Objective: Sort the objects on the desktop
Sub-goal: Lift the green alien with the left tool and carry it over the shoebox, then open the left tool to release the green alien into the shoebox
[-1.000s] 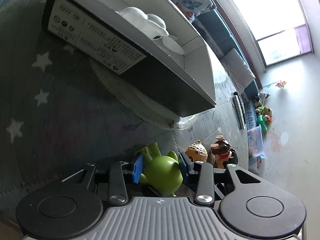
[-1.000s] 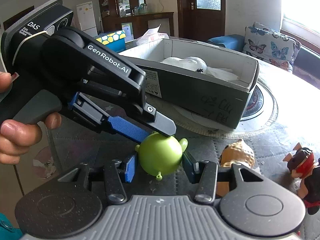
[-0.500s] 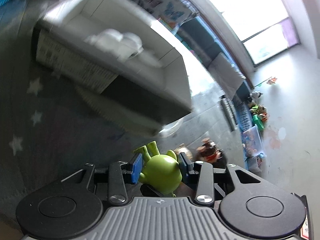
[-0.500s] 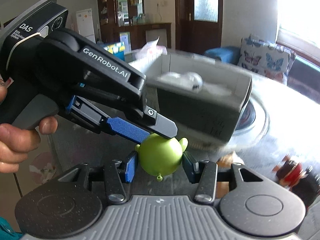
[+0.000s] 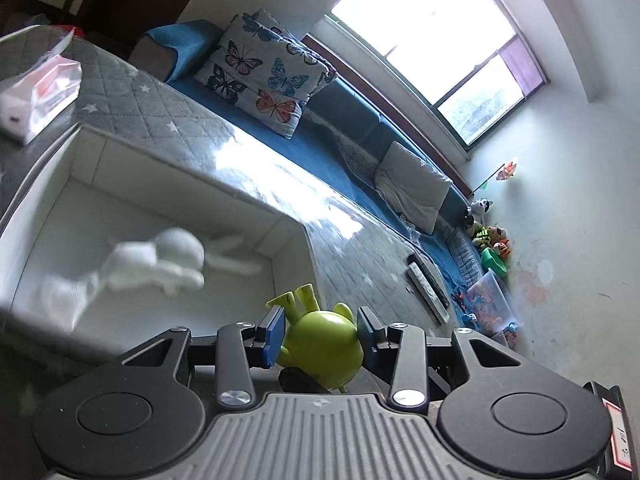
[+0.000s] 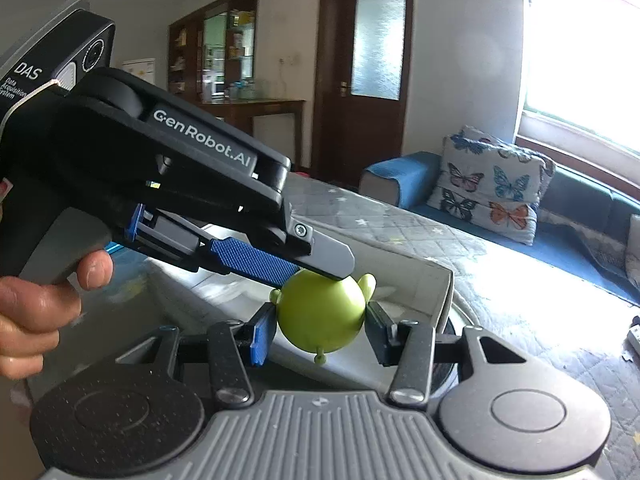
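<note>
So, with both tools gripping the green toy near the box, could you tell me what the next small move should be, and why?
Probably lower the green toy a little further into the white box. Both the left tool and right tool clamp it at the box's open end, near the white figure.

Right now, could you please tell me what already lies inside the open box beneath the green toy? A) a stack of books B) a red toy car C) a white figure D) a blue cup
C: in the left wrist view a blurred white figure lies on the floor of the open box, just beyond the green toy gripped by the left tongs.
</note>
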### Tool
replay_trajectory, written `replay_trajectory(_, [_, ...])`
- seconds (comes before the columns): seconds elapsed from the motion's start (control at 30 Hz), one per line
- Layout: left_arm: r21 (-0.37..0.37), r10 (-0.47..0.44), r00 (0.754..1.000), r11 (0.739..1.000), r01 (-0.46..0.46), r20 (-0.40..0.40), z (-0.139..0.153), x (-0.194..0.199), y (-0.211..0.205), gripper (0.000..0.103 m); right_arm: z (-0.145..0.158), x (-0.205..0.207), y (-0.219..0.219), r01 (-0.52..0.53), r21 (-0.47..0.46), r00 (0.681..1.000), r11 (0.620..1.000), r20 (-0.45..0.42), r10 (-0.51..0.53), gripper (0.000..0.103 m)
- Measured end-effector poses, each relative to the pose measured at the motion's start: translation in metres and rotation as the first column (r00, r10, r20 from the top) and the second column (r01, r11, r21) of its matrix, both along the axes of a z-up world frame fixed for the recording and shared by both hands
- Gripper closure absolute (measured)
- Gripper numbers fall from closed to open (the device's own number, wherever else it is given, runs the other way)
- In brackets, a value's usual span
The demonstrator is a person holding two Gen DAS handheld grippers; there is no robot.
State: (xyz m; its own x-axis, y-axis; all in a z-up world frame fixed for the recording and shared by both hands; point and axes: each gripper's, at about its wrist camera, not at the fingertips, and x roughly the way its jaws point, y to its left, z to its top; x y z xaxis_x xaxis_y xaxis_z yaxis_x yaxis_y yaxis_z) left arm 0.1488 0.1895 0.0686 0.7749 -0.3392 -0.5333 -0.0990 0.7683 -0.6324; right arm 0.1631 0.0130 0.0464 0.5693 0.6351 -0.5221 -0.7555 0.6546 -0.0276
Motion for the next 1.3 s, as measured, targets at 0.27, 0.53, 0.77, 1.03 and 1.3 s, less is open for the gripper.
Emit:
replay_trajectory(0.27, [-0.029,-0.029,0.999,0.999,0.028,-0.038,-0.031,0.062,0.028,0.062,-0.022,0.062,0.030,0.078,-0.007,0.993,0.997,-0.088,-0.079,0.054])
replay_trajectory(0.53, [-0.047,-0.048,0.994,0.998,0.044,-0.098,-0.064,0.086,0.039,0.062,-0.047,0.091,0.045,0.100,-0.064,0.980,0.993,-0.164,-0.110,0.054])
replay_trajectory(0.77, [-0.048,-0.068,0.991,0.997,0.063,-0.113,-0.074,0.085,0.036,0.062,-0.062,0.094,0.052,0.105,-0.129,0.978,0.986,-0.166,-0.126,0.054])
replay_trajectory(1.03, [-0.034,-0.064,0.992,0.998,0.061,-0.110,-0.067,0.078,0.032,0.062,-0.059,0.082,0.052,0.102,-0.142,0.979,0.985,-0.159,-0.125,0.053])
replay_trajectory(1.3, [0.018,-0.064,0.995,0.998,0.065,-0.071,-0.045,0.058,0.018,0.062,-0.039,0.065,0.033,0.098,-0.109,0.985,0.989,-0.130,-0.112,0.046])
